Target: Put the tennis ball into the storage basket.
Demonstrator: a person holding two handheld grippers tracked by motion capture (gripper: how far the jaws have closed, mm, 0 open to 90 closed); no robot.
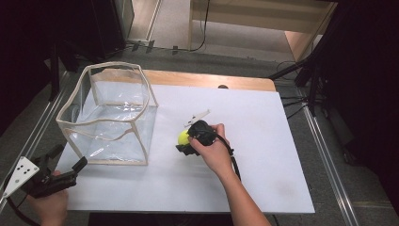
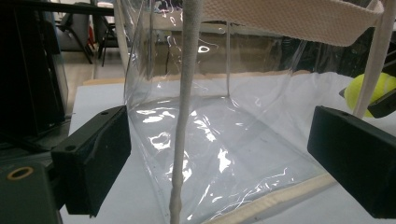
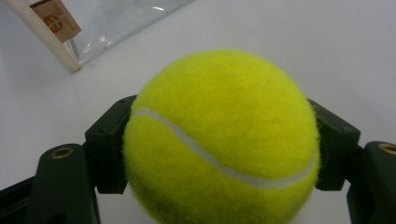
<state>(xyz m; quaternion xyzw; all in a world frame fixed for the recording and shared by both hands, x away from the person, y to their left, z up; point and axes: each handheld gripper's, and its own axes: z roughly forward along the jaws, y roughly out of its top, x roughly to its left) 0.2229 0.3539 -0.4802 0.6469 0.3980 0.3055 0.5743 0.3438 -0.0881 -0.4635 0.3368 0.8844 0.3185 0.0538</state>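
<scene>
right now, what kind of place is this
Likely a lab recording station: a white board table on metal rails, dark stands behind, trailing cables, and a hand-held right gripper holding a tennis ball.

No legible text
A small brown tag on the clear bag's trim carries a print too blurred to read.

A yellow-green tennis ball is sitting between the two black jaws of the right gripper, which are pressing against its left and right sides. A curved white seam is running across its felt. Behind it, a white tabletop is spreading out, and the corner of a clear plastic bag (cream edging, small brown label) is lying at upper left, well apart from the ball.
</scene>
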